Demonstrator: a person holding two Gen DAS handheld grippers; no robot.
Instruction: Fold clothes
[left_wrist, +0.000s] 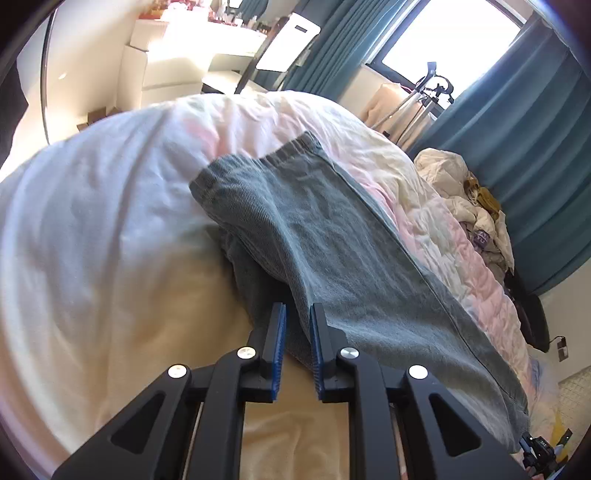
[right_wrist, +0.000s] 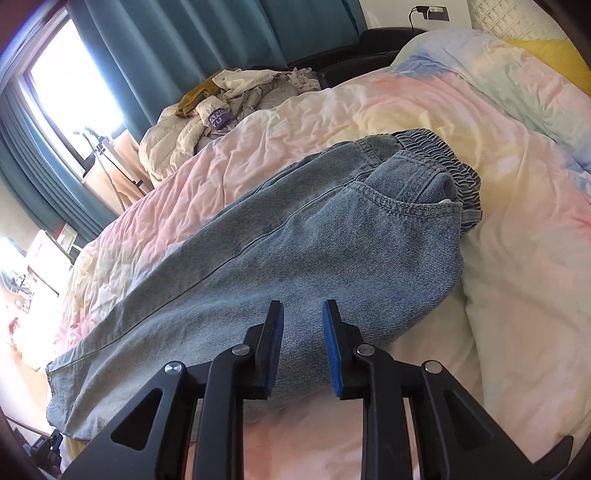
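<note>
A pair of light blue jeans (left_wrist: 332, 236) lies folded lengthwise on the pastel quilt (left_wrist: 110, 192). In the left wrist view my left gripper (left_wrist: 297, 314) has its jaws slightly apart around the near edge of a leg, with denim between the blue pads (left_wrist: 279, 332). In the right wrist view the jeans (right_wrist: 295, 229) stretch from the elastic waistband (right_wrist: 439, 147) at upper right to the hems at lower left. My right gripper (right_wrist: 303, 314) is open over the seat area, its tips touching the denim.
A heap of pale clothes (right_wrist: 221, 107) lies at the bed's far side by teal curtains (right_wrist: 166, 48). A tripod (left_wrist: 421, 107) stands by the window. A white cabinet (left_wrist: 166, 70) is beyond the bed's foot. A black chair (left_wrist: 535, 317) sits beside the bed.
</note>
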